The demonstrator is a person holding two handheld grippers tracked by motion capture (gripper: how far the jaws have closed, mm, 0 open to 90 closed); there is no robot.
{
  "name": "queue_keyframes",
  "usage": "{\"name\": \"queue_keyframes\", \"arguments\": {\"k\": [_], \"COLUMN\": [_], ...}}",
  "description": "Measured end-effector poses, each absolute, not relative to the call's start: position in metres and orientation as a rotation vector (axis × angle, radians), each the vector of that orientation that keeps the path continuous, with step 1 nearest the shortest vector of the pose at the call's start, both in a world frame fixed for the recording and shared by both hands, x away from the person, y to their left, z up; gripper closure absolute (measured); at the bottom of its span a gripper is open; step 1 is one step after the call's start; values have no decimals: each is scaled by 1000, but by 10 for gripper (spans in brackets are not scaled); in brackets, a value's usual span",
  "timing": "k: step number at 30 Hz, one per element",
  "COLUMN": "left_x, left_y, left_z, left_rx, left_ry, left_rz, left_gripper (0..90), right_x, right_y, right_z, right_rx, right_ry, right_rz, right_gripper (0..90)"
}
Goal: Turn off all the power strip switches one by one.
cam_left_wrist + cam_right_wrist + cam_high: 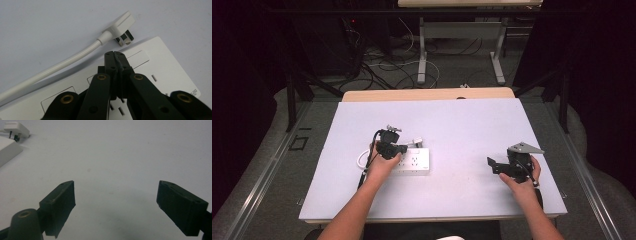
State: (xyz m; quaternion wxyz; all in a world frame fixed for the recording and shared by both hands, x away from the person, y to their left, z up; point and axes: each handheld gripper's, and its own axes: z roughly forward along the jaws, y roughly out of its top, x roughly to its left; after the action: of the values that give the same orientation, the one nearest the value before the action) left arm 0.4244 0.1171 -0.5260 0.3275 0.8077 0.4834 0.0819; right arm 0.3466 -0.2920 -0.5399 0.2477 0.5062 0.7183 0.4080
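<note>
A white power strip [414,161] lies flat on the white mat, sockets facing up. Its white plug [121,24] rests unplugged on the mat just past the strip [160,67], prongs showing, with the white cord [50,68] curving away. My left gripper [115,53] hovers over the strip's top face, shut with nothing between its jaws. In the high view that left gripper [399,148] covers the strip's left half. My right gripper [116,202] stands open over bare mat, well to the right of the strip [7,148] and plug [16,128]; the right gripper [491,164] points left.
The white mat [472,120] covers a wooden table whose edge [427,94] shows at the back. Beyond it stand another table's metal legs [422,60] among cables on the floor. Dark curtains close both sides.
</note>
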Motion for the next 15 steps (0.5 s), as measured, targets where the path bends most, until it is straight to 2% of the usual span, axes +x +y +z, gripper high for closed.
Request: {"name": "queue_keyframes", "arguments": {"k": [2,15], "left_x": [424,423], "left_y": [117,115], "left_z": [-527,-528], "left_rx": [2107,2102], "left_ry": [1263,1271], "left_rz": [170,197], "left_gripper": [900,900], "right_x": [347,347], "right_y": [-292,-292], "right_z": [-540,-540], "right_rx": [1377,1381], "right_ry": [1959,1960], "right_rz": [1113,1116], "right_gripper": [148,148]}}
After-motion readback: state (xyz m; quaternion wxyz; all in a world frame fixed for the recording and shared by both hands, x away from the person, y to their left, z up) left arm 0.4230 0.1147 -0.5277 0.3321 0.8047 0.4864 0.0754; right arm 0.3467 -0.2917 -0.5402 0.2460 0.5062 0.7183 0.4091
